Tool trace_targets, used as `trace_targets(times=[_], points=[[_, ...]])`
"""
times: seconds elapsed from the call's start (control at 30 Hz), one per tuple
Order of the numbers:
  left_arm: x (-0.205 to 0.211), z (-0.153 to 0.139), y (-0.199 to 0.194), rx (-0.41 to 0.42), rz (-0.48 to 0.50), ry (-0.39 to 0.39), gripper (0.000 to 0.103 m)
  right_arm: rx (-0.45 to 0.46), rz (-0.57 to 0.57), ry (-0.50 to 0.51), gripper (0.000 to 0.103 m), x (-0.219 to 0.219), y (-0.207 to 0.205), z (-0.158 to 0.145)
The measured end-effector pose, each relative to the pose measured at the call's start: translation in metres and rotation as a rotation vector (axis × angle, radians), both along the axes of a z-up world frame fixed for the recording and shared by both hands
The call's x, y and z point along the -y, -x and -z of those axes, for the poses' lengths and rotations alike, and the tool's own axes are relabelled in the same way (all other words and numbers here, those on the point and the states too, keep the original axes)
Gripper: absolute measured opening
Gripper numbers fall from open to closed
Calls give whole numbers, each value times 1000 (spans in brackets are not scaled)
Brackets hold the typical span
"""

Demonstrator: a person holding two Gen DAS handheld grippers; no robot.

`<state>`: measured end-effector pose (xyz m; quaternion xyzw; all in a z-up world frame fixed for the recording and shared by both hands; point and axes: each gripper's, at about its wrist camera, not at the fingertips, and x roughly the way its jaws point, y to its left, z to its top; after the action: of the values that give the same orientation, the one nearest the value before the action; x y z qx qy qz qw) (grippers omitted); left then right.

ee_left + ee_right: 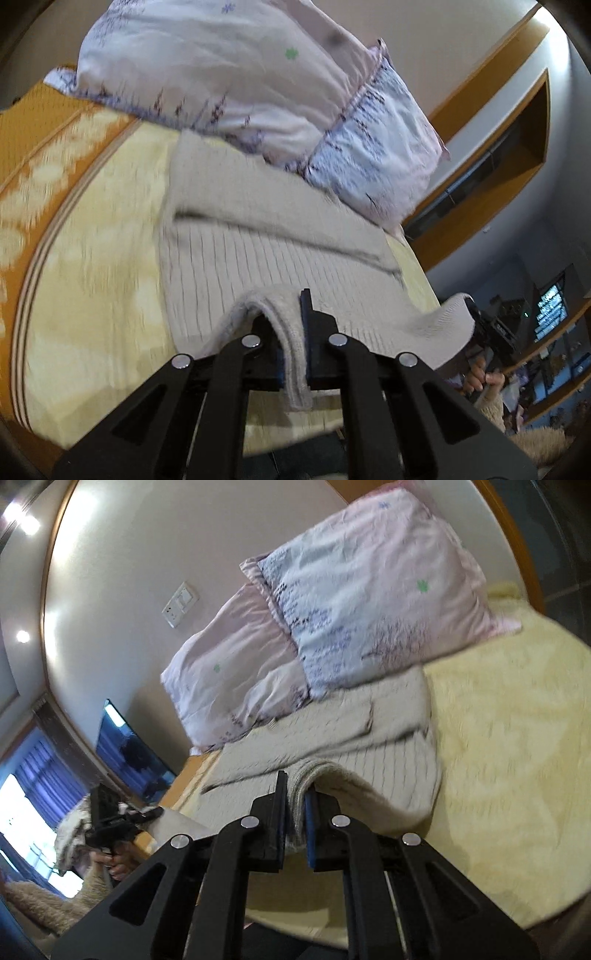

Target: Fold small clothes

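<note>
A beige ribbed knit sweater (236, 258) lies on the yellow bed cover, its far part folded over. My left gripper (295, 314) is shut on the sweater's near hem, which hangs down between the pads. In the right wrist view the same sweater (343, 727) stretches toward the pillows. My right gripper (295, 794) is shut on another stretch of the hem, lifted off the bed. The right gripper (480, 325) also shows at the right of the left wrist view, holding the sweater's corner. The left gripper (107, 819) appears at the lower left of the right wrist view.
Two floral pillows (369, 602) lean against the wall behind the sweater. The yellow bed cover (517, 757) spreads to the right, with an orange patterned border (33, 155) on the left side. A person's hand (484, 380) grips the right tool. Shelves and a screen (550, 310) stand beyond the bed.
</note>
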<state>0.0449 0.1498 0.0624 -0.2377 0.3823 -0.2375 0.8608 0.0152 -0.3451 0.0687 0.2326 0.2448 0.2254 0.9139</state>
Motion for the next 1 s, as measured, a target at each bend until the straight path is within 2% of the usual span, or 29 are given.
trace_targets(times=[0.47,0.63,0.8,0.87,1.0], points=[[12,-36,-99,62,-105,-60,6,94,127,112,8,-8,-60,-27],[16,-41,-134,84,-118,-100,6,98,146,124,8,-12,-95,-34],[12,-25,-177,32,-144,-84,6,43,168,151,8,-17,-141,-24],[11,-14,-191,-10,-152,-73,6,0,178,163,8,-19,-161,-16],[14,8,-220,-87,-154,-100,6,-97,209,148,8,-16,-195,3]])
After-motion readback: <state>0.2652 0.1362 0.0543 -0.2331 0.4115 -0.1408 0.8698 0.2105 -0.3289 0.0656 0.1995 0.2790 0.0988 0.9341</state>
